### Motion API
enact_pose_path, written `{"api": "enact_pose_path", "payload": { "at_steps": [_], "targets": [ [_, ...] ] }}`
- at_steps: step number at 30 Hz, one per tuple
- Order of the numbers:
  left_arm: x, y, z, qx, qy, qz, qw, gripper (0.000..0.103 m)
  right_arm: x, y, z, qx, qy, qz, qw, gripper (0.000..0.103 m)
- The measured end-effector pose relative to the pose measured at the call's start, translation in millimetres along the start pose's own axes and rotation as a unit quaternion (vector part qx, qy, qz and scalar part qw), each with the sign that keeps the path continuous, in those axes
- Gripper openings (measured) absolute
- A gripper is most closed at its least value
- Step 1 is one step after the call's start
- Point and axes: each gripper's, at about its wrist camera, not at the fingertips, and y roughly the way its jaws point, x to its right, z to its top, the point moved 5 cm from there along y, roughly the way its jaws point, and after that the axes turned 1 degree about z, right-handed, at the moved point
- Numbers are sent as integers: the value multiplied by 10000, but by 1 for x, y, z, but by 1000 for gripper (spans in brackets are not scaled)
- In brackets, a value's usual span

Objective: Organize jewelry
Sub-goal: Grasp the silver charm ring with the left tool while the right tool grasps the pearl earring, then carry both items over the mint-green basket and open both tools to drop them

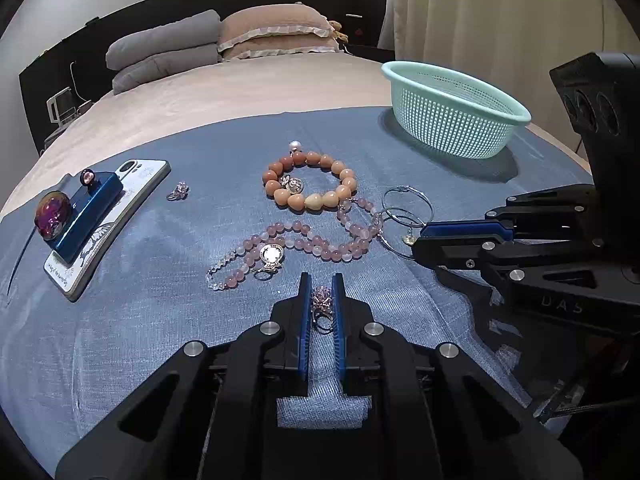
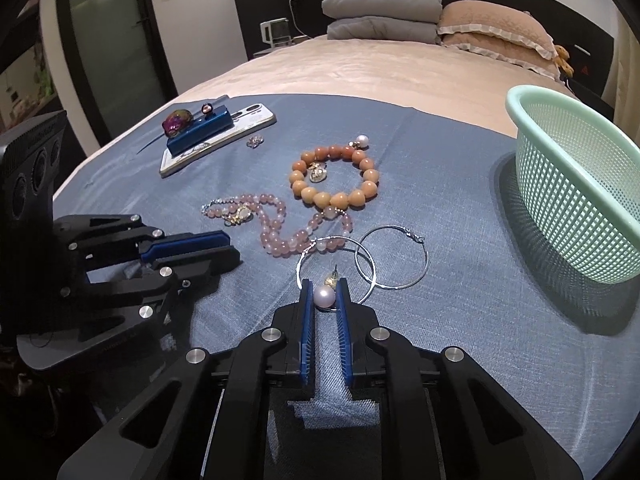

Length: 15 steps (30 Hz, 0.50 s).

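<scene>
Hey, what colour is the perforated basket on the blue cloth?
The basket is pale mint green, with small square holes; it shows best in the right wrist view.

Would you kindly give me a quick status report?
Left gripper shut on ring. Right gripper shut on pearl earring. Basket empty, path clear.

Embossed capital letters "DAS" stand on the flank of the black two-finger right gripper [image 1: 418,240], seen from the left wrist camera at the right edge of the blue cloth — the only lettering that reads clearly. A line of small cursive script runs along the near end of the white phone case with a leaf pattern [image 1: 138,188], lying by the cloth's left edge, but it is too small and curved to make out. No other labels, brands, numbers or signs can be read in either view.
</scene>
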Motion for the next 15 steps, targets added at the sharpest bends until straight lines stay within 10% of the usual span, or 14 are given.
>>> {"api": "enact_pose_path", "payload": {
  "at_steps": [15],
  "targets": [
    [10, -18, 18, -116, 225, 169, 9995, 10, -5, -34, 11, 293, -49, 26, 9996, 11]
  ]
}}
